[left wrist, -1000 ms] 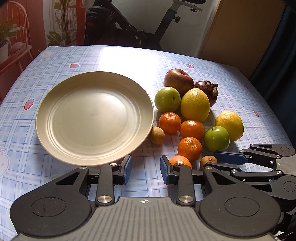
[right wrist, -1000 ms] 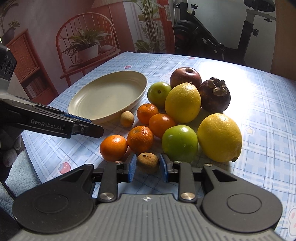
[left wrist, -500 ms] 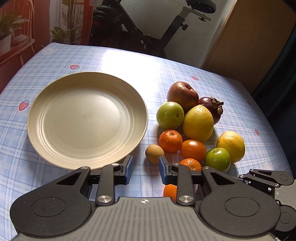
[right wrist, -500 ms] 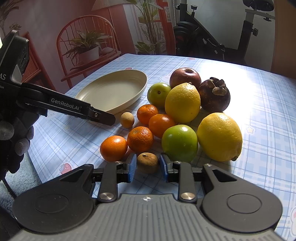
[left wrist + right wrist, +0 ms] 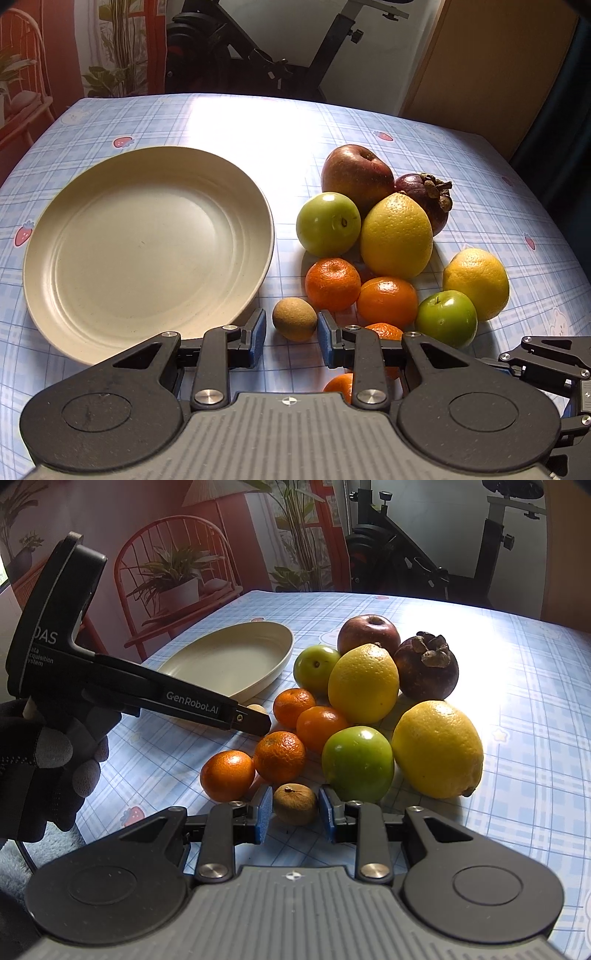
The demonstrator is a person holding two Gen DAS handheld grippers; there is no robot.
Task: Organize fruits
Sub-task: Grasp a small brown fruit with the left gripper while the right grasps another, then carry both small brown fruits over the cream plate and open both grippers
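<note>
Now the left hand-held gripper (image 5: 291, 330) sits low over the worktop (image 5: 236, 122), its jaws apart on either side of a small brown fruit (image 5: 294, 319); the right pad looks to touch it, while a gap shows at the left pad. That fruit lies just beside the near-right rim of the plate (image 5: 44, 314), which holds no fruit. The right hand-held gripper (image 5: 294, 814) likewise has its jaws spread around a second brown fruit (image 5: 295, 804), with thin gaps on both sides, so neither tool has a firm hold. This second fruit rests on the worktop just in front of a green apple (image 5: 357, 764) and next to two mandarins (image 5: 279, 756). Beyond them the rest of the pile sits close together: two more mandarins (image 5: 332, 283), two lemons (image 5: 396, 236), another green apple (image 5: 328, 223), a red apple (image 5: 356, 177) and a mangosteen (image 5: 424, 194). Seen from the right wrist, the left tool reaches in from the left, held by a gloved hand (image 5: 48, 764).
</note>
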